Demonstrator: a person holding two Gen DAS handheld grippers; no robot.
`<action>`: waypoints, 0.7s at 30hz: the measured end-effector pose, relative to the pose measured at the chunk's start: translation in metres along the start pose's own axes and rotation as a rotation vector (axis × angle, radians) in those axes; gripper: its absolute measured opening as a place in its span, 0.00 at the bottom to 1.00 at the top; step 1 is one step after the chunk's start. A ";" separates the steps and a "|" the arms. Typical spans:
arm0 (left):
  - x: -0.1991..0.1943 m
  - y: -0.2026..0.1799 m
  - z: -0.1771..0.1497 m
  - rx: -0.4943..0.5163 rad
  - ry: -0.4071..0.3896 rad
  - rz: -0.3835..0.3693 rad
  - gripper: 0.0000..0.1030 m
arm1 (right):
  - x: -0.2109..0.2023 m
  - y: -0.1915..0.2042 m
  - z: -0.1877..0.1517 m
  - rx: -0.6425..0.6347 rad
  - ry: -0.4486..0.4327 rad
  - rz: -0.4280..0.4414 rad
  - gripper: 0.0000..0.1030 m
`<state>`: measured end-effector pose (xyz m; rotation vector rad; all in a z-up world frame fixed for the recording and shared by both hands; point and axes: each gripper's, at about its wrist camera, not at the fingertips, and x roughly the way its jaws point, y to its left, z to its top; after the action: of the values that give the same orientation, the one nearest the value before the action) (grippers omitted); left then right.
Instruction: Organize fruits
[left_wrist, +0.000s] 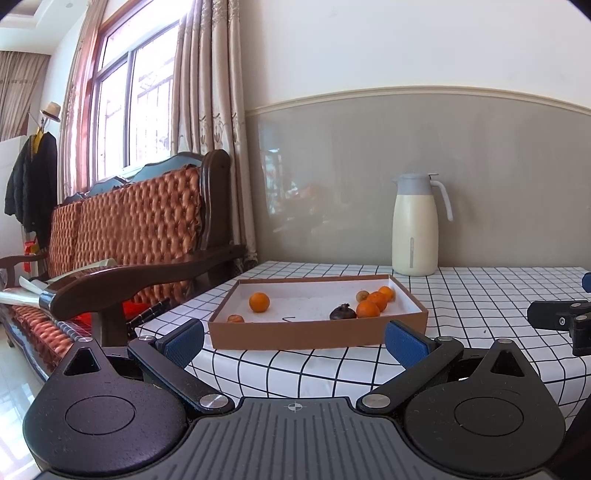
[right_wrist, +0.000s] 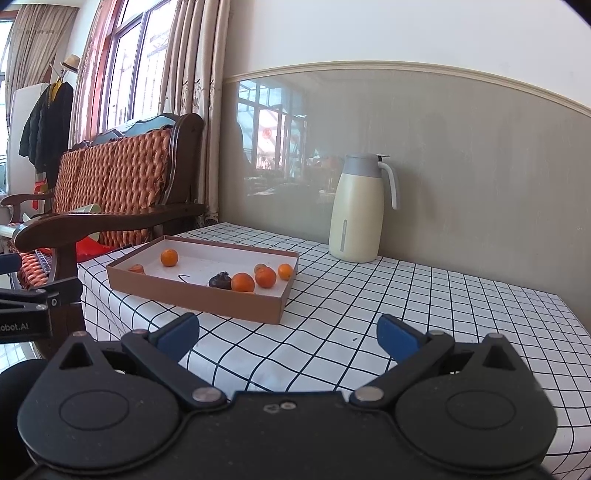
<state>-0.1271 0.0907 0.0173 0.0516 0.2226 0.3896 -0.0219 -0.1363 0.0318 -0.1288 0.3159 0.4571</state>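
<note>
The left gripper (left_wrist: 293, 341) hovers low at the table's near edge, its blue pads spread wide and empty, aimed at the box (left_wrist: 317, 334) at 12 o'clock, likely poised to reach in. Inside the box, from the left: a small reddish fruit (left_wrist: 235, 318) against the near wall, a lone orange (left_wrist: 259, 302) behind it, a dark wrinkled fruit (left_wrist: 342, 313), then three oranges (left_wrist: 368, 308) bunched at the right end with a small brownish fruit (left_wrist: 362, 295) behind. That makes four oranges, two small pale ones and one dark one. A jug (left_wrist: 414, 229) stands at 1 o'clock beyond the box. The right gripper (right_wrist: 288, 341), also splayed and holding nothing, waits over bare checked cloth (right_wrist: 406, 295), the box at its 11 o'clock.
</note>
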 end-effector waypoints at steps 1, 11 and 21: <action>0.000 0.000 0.000 0.000 0.001 -0.001 1.00 | 0.000 0.000 0.000 0.001 0.001 0.000 0.94; 0.002 0.000 0.000 0.001 0.000 0.000 1.00 | 0.001 0.000 0.000 -0.001 0.003 0.001 0.94; 0.002 -0.001 0.000 0.001 -0.001 -0.004 1.00 | 0.001 0.000 0.000 -0.001 0.004 0.001 0.94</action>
<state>-0.1253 0.0906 0.0166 0.0524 0.2224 0.3859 -0.0211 -0.1354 0.0319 -0.1305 0.3193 0.4584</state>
